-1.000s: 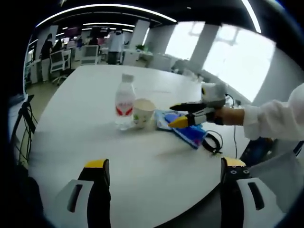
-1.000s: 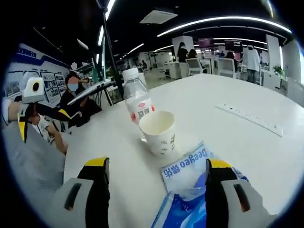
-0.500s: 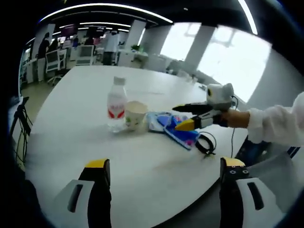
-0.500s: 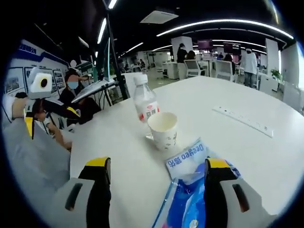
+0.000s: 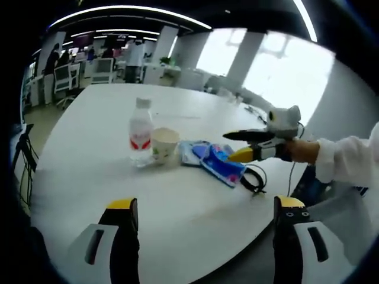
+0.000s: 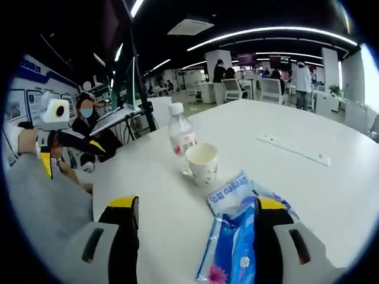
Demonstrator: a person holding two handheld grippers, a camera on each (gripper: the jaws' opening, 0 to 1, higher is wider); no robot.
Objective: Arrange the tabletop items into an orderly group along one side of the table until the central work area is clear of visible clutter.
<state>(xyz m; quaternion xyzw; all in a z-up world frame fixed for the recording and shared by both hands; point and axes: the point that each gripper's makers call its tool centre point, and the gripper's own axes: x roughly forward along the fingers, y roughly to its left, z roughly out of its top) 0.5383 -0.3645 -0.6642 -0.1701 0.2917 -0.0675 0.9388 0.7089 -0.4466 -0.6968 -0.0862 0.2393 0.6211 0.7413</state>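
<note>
In the left gripper view, our left gripper (image 5: 201,216) hangs over the near edge of the white table (image 5: 89,148) with its jaws wide apart and nothing between them. Well ahead of it stand a water bottle (image 5: 140,130) with a red label and, touching or just beside its right, a paper cup (image 5: 164,144); right of the cup lies a blue plastic packet (image 5: 216,164) flat on the table, and beyond that a black cable (image 5: 256,179) near the table's edge. The right gripper (image 5: 232,145) comes in from the right, held by a hand in a white sleeve, its yellow-tipped jaws apart and poised just above the packet's right end. In the right gripper view, our right gripper (image 6: 192,222) has its jaws spread, holding nothing, with the blue packet (image 6: 234,248) lying between them and running forward. The paper cup (image 6: 202,163) stands just past the packet, the bottle (image 6: 180,136) just behind it, and a white power strip (image 6: 293,149) lies well apart to the right.
</note>
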